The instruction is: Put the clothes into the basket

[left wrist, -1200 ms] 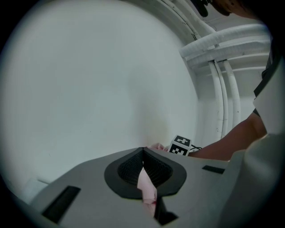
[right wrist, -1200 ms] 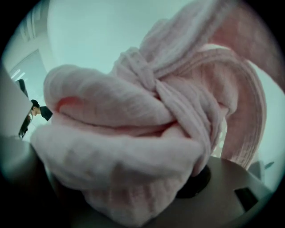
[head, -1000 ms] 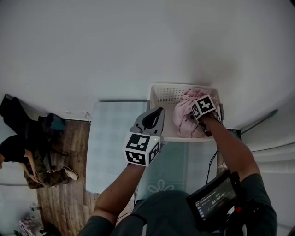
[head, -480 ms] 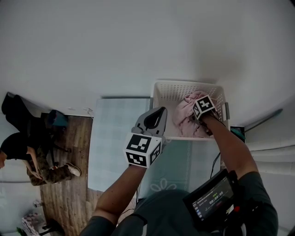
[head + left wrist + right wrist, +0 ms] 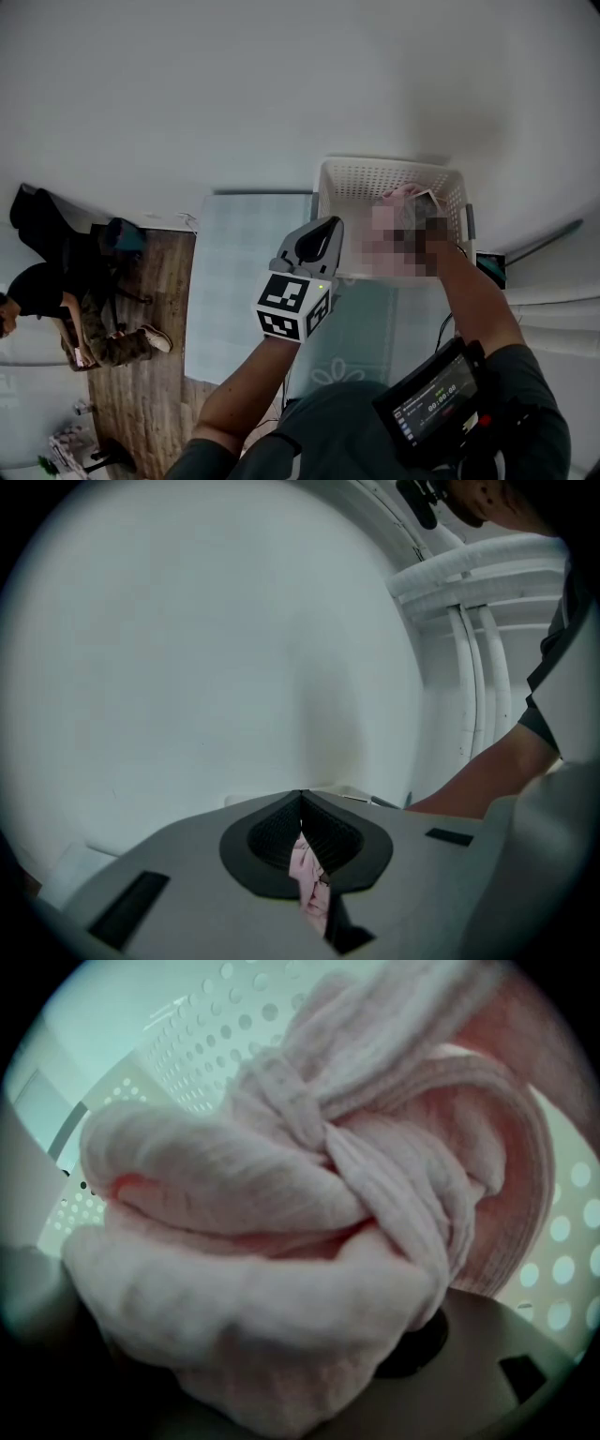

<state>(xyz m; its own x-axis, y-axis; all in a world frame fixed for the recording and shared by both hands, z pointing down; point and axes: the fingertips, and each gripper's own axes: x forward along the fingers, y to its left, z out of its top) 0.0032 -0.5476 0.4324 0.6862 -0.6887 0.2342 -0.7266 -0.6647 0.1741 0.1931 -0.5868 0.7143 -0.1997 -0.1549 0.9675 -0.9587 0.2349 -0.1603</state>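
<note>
Within the white perforated basket, right gripper (jaws spread wide, released) straddles bunched pink clothes; left gripper, clenched, hovers beside the basket.

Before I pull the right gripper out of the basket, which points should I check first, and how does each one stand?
1. Pink clothes inside the basket: ok, perforated walls surround them.
2. Right gripper free of the clothes: cannot tell, they bunch over its jaws.
3. Left gripper empty: ok, jaws together, nothing hangs from it.
4. Person at the left, apart from the basket: ok.
</note>
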